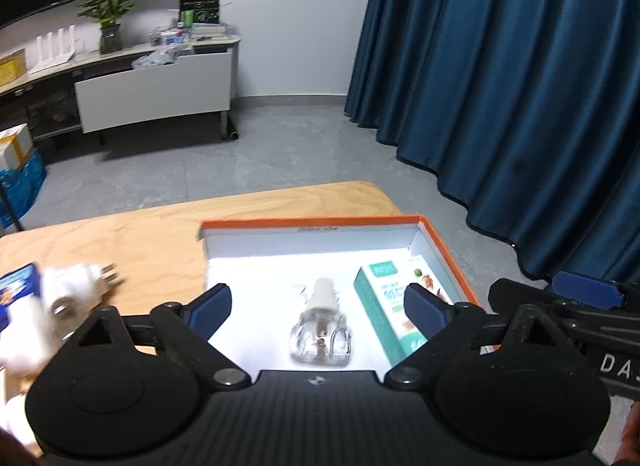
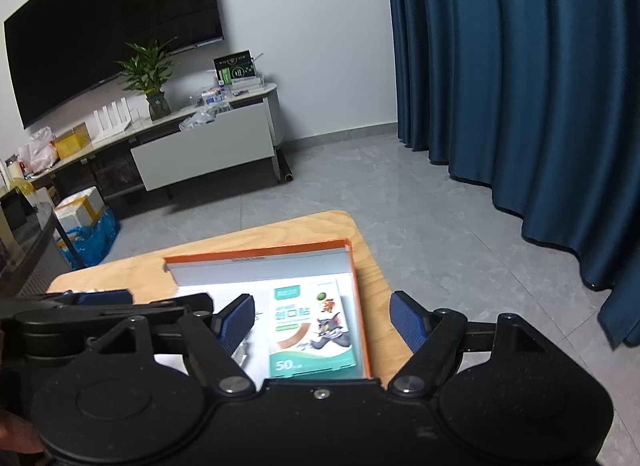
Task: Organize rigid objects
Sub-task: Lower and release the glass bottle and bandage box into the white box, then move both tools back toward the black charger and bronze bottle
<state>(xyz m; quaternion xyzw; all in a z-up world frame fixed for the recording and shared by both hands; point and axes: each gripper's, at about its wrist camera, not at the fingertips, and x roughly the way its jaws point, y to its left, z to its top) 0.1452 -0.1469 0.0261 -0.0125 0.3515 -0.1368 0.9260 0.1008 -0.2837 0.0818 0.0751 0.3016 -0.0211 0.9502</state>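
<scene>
Left tool (image 1: 318, 308) spread wide, grasping nothing, hovering over orange-rimmed box (image 1: 444, 244) on wooden bench (image 1: 140, 234). Clear glass bottle (image 1: 320, 330) with white cap lies on box floor between the fingers, untouched. Teal bandage carton (image 1: 384, 306) lies flat just right of it, near the right wall. Right tool (image 2: 322, 322) also released, empty, above the carton. White plug adapter (image 1: 80, 282) sits on bench left of box, blurred.
</scene>
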